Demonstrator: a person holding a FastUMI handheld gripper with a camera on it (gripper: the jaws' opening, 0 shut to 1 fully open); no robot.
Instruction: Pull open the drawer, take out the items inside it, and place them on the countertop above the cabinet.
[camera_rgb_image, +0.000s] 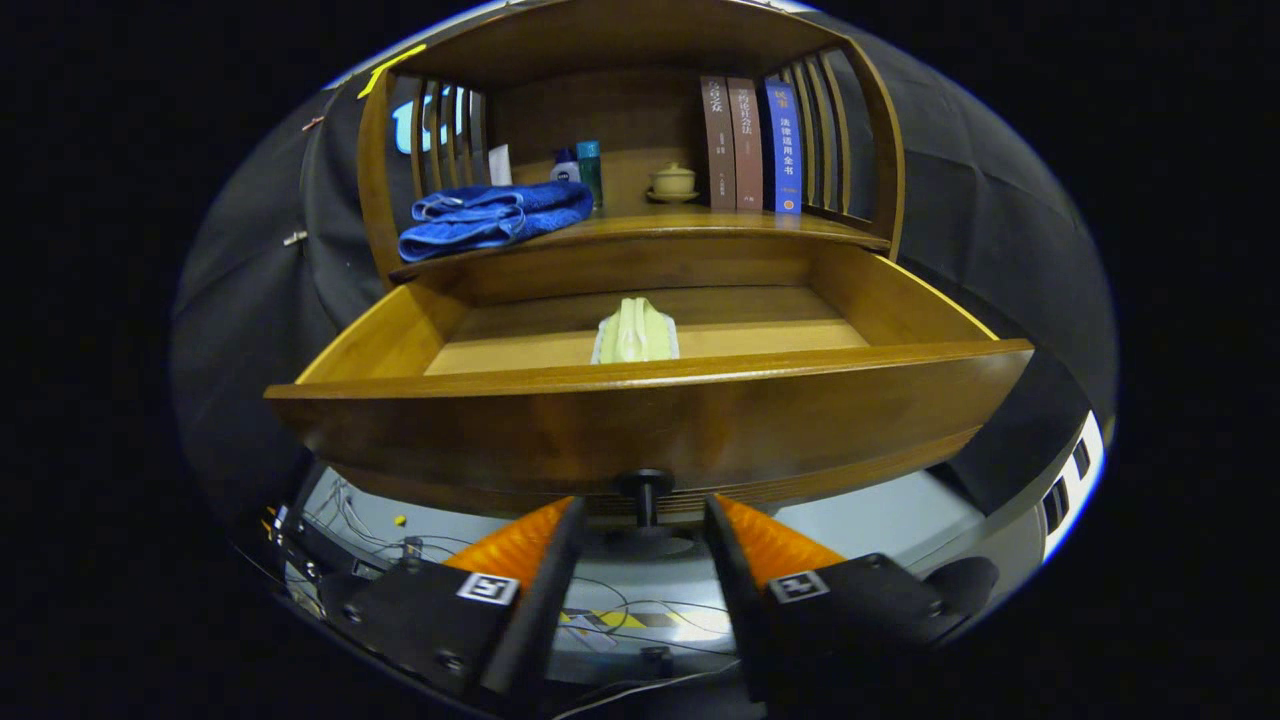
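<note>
Fingers (643, 512) stand parted on either side of the drawer's knob (644, 487), pressing on nothing, a gap on each side. And the drawer (650, 415) is well out, front board just ahead of the tips! Inside, a pale green folded cloth (637, 332) lies mid-floor, waiting to be lifted out. Above, the countertop (690, 227) carries a blue towel (492, 217), bottles, a little lidded cup (673, 181) and books (752, 142), with bare wood near the middle, likely the landing spot.

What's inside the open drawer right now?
One pale green folded cloth lies in the drawer, near the middle of its floor. The drawer's front wall hides the nearest strip of the floor. The gripper is open, fingers either side of the knob.
</note>
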